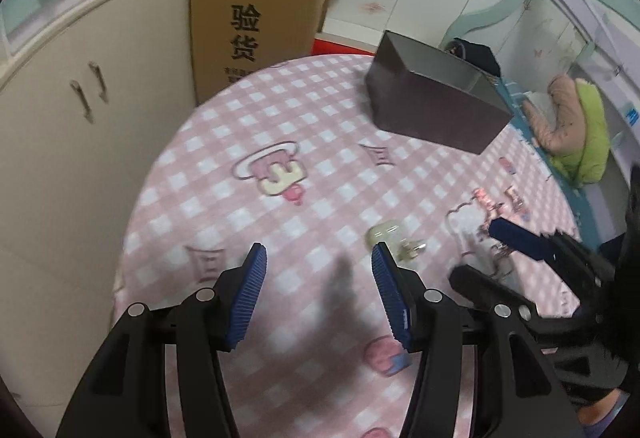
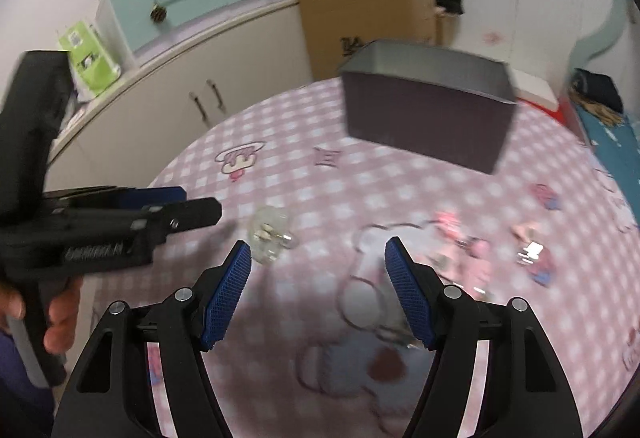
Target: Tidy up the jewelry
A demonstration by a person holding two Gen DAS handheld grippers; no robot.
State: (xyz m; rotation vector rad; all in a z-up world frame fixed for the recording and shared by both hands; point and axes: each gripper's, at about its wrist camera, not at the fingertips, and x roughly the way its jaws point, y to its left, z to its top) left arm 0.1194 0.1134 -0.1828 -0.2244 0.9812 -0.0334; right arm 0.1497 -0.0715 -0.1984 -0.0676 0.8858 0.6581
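A dark open box (image 1: 436, 106) stands at the far right of the pink checked cloth (image 1: 304, 118); it also shows in the right wrist view (image 2: 428, 118). A small clear bag with jewelry (image 1: 394, 240) lies just beyond my left gripper's right finger, and shows in the right wrist view (image 2: 272, 234). More small jewelry pieces (image 2: 532, 252) lie to the right, blurred. My left gripper (image 1: 318, 266) is open and empty above the cloth. My right gripper (image 2: 318, 258) is open and empty, to the right of the bag.
A tall cardboard box (image 1: 256, 10) leans behind the table beside a cream cabinet (image 1: 80, 110). A teal shelf with clothes (image 1: 572, 126) is at the right. The right gripper (image 1: 532, 250) reaches in from the right in the left wrist view.
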